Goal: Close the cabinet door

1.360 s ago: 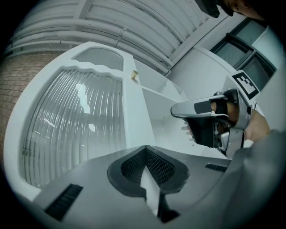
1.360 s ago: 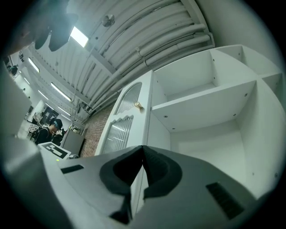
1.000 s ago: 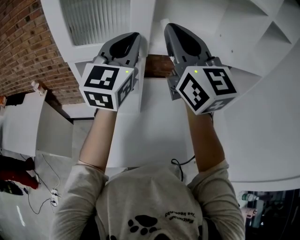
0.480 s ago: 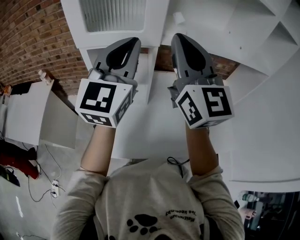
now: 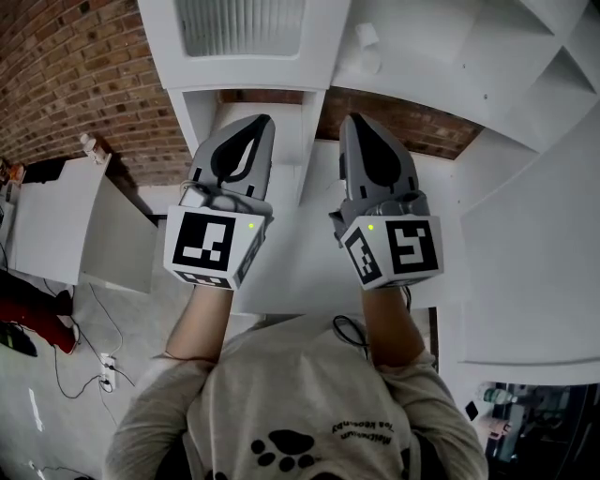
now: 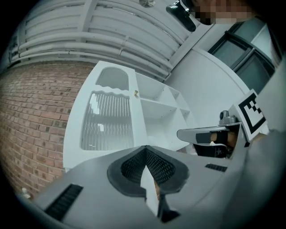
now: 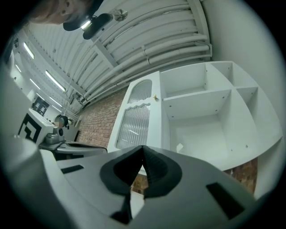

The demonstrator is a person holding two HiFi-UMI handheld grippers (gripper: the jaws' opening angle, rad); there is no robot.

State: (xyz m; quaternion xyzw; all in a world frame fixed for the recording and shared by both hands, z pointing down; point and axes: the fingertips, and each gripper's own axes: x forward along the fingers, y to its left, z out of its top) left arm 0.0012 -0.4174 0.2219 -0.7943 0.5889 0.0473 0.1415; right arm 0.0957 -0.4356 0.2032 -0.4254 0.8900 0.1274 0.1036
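Observation:
The white cabinet's ribbed-glass door [image 5: 239, 23] [image 6: 109, 120] [image 7: 136, 118] lies flush with the cabinet front, left of the open shelves [image 7: 201, 112]. Below it a narrow white panel [image 5: 312, 141] stands edge-on between my two grippers. My left gripper [image 5: 261, 120] [image 6: 145, 147] is shut and holds nothing. My right gripper [image 5: 352, 120] [image 7: 143, 146] is shut and empty too. The two are side by side, pointing at the cabinet and tilted a little upward, apart from the door. Each shows in the other's view: the right gripper [image 6: 196, 134], the left gripper [image 7: 76, 145].
A brick wall [image 5: 84, 84] runs behind and left of the cabinet. A white table [image 5: 56, 225] stands at the left, with cables on the floor [image 5: 89, 375]. A small white object [image 5: 366, 36] sits on a shelf. A white surface [image 5: 300, 272] lies under my forearms.
Both grippers have come down and back toward the person, still side by side and shut. More of the ribbed door and the shelves shows above them.

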